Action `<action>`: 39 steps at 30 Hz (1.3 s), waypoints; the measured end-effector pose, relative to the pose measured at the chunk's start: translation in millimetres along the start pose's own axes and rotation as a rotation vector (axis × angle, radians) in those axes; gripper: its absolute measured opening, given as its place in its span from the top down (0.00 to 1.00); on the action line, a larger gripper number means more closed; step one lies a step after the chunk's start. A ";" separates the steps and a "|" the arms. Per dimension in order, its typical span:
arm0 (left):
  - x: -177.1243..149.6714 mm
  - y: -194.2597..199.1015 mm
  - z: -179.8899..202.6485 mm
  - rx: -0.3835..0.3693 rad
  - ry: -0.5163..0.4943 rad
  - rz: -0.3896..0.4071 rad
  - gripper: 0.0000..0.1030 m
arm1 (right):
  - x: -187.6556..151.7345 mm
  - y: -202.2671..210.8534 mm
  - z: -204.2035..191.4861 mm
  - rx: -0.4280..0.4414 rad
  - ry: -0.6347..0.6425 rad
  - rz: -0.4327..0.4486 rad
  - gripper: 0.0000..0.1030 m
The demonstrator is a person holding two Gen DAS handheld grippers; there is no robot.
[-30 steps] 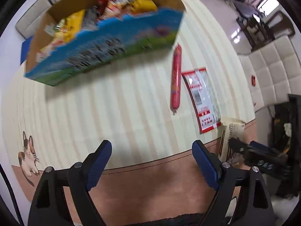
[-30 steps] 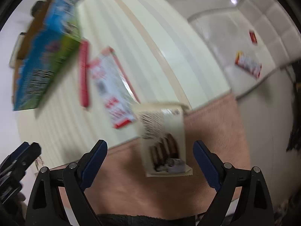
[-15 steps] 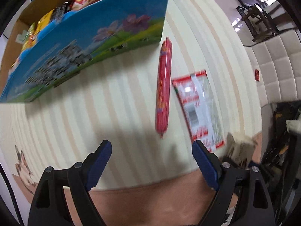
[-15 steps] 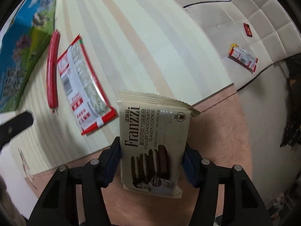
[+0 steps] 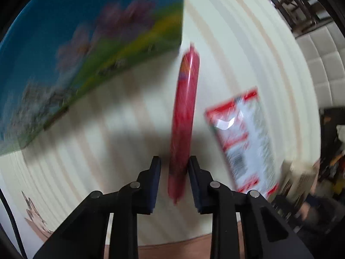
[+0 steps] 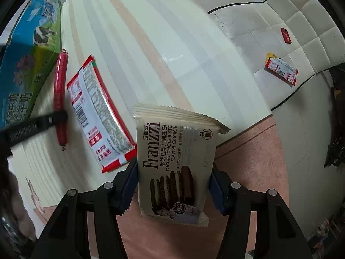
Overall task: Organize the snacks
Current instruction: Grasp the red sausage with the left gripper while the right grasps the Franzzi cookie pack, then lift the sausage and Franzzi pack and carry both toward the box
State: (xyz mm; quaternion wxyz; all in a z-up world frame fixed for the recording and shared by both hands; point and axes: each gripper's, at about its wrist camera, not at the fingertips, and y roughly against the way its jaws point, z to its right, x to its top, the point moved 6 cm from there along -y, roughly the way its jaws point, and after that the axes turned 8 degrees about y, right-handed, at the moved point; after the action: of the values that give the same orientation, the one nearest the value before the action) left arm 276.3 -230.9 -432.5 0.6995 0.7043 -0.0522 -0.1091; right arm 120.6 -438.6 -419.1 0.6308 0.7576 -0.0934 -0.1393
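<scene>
A long red sausage point(image 5: 185, 108) lies on the striped tablecloth, just right of the blue and green snack box point(image 5: 86, 54). My left gripper point(image 5: 175, 164) points down over its near end. The jaws are closing with the sausage between them; a thin gap still shows at the left pad. In the right wrist view the sausage point(image 6: 60, 79) has a black left finger point(image 6: 32, 127) across it. My right gripper point(image 6: 173, 172) is shut on a cream Franzzi cookie packet point(image 6: 174, 161), pads pressed to both sides, over the table's pink border.
A flat red and white packet point(image 6: 97, 112) lies between the sausage and the cookie packet. The box point(image 6: 23, 64) stands at the far left. Past the table edge, another snack packet point(image 6: 281, 68) and a black cable lie on the tiled floor.
The left gripper came down toward the sausage and its jaws narrowed around it. The right gripper closed on the cookie packet and has since held still.
</scene>
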 end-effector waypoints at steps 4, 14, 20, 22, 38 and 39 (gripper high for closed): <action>-44.9 -6.8 -19.5 -0.002 0.002 -0.033 0.77 | -8.6 -3.3 -5.1 -0.004 0.021 -0.011 0.40; -88.3 10.1 -40.1 -0.087 0.078 -0.050 0.75 | -20.7 -4.4 -18.7 0.005 0.034 -0.028 0.40; -25.4 33.5 6.5 -0.122 0.058 0.048 0.66 | -19.5 -9.6 -14.0 0.002 0.034 -0.032 0.40; -9.8 29.0 22.0 -0.113 0.056 0.036 0.66 | -19.8 -8.2 -15.4 0.002 0.028 -0.033 0.40; 8.3 0.8 32.2 -0.024 -0.015 0.035 0.83 | -15.0 -9.8 -11.0 0.001 0.044 -0.038 0.40; 0.3 1.1 26.8 -0.026 -0.010 0.032 0.83 | -15.9 -9.8 -11.2 0.001 0.046 -0.039 0.40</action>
State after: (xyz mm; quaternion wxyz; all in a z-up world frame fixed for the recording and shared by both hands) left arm 270.6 -257.1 -431.3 0.7098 0.6938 -0.0658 -0.1021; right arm 108.9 -421.2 -425.3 0.6296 0.7626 -0.0639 -0.1339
